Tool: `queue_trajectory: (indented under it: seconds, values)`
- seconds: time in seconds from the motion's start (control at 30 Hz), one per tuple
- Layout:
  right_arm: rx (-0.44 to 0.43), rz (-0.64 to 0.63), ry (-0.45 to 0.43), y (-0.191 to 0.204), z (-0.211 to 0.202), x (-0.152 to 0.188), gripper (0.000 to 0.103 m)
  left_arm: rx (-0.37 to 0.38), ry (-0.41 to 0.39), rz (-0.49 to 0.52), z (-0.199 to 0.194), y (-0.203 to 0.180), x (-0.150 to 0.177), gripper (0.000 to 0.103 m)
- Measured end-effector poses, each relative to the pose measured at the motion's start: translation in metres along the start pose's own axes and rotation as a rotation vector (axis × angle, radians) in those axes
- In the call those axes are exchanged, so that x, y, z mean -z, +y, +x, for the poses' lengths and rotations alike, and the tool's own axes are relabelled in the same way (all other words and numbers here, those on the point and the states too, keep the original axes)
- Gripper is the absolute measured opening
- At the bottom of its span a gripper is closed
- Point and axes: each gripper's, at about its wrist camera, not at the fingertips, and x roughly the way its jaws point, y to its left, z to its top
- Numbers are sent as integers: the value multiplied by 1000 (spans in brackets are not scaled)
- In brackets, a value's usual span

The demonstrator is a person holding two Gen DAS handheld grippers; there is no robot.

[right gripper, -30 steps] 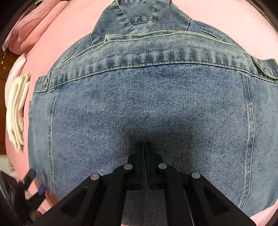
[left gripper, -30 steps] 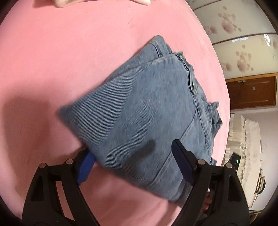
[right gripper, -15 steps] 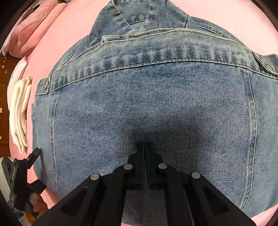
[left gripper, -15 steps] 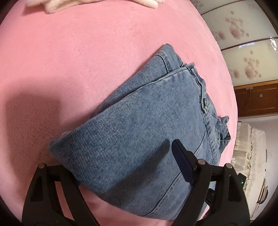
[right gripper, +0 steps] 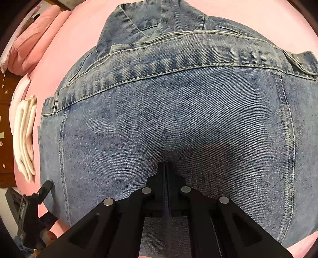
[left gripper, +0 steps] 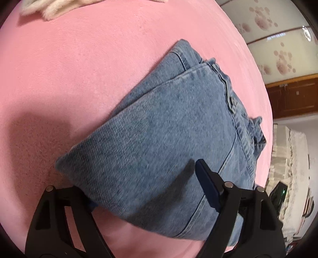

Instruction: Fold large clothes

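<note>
A folded blue denim garment [left gripper: 169,129] [right gripper: 169,119] lies on the pink bed cover [left gripper: 69,69]. My left gripper [left gripper: 143,184] straddles its near corner. The left finger is hidden under the fabric and the right finger [left gripper: 206,184] stands over the top. The jaws are closing with the thick fold between them, and I see no firm pinch. The left gripper [right gripper: 44,187] also shows in the right wrist view, at the garment's lower left edge. My right gripper [right gripper: 165,164] is shut, its tips pressed down on the middle of the denim with nothing between them.
A folded white cloth [right gripper: 24,137] [left gripper: 51,8] lies on the bed beyond the garment's left side. A pink pillow [right gripper: 33,41] sits at the far left corner. The bed's edge runs close past the denim, with a wooden door [left gripper: 294,97] beyond.
The left gripper slid in at the denim's corner. Its left blue pad, visible a second ago, went under the fabric. The right gripper stayed shut on the denim.
</note>
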Motion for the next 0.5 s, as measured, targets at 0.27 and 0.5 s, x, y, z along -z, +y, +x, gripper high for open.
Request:
queue_trajectory:
  seconds: [0.27, 0.5]
  values:
    - [-24, 23, 6, -12, -9, 5, 3, 39, 8, -66, -6, 17, 2, 52]
    - [35, -8, 17, -6, -14, 4, 3, -109, -161, 304, -40, -27, 25, 10]
